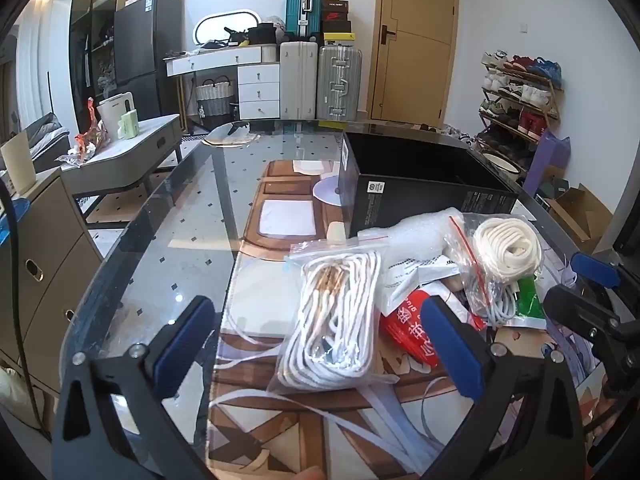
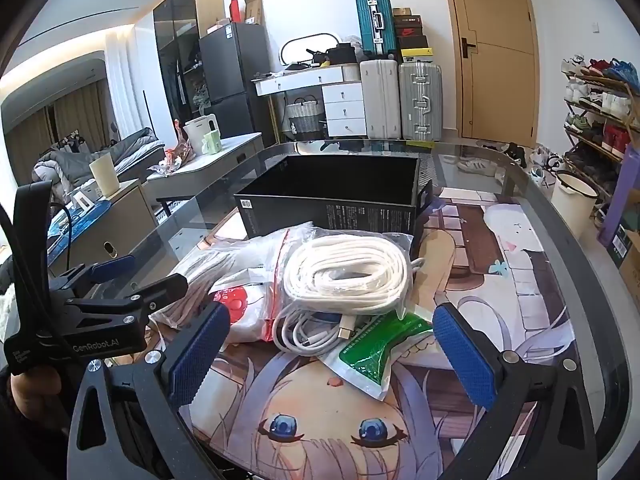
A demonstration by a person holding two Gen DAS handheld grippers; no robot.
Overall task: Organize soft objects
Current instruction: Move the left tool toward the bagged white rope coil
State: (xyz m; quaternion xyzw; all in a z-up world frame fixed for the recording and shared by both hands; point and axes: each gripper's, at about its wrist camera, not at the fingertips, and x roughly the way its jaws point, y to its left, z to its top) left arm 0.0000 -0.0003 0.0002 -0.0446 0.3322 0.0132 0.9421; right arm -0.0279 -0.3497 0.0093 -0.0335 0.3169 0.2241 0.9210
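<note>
Jaws first: my left gripper (image 1: 320, 344) stands spread as wide as it goes, holding nothing, with the bag of white laces (image 1: 340, 320) lying on the mat between its blue pads, touched by neither. My right gripper (image 2: 332, 356) is just as wide and just as empty, hovering over the near end of the pile, the green pouch (image 2: 380, 352) poking out between its fingers.

Room to move, then. Looking from the left wrist, I've got bare glass all along the left side of the glass table (image 1: 168, 240), right out to its curved rim. From the right wrist, the printed mat (image 2: 500, 280) lies open on the right, nothing on it up to the table's right edge.

Further out, the soft things sit heaped mid-table: a white rope coil (image 2: 348, 272) in a clear zip bag on top, a thin white USB cable (image 2: 304, 332) tucked under its near side, a red-and-white packet (image 2: 240, 308) to the left of that. All limp, crinkly plastic, overlapping each other.

Just behind the pile, touching its far side, stands the black box (image 2: 332, 200), open-topped, toward the far edge of the table. I can see nothing inside from here.
</note>
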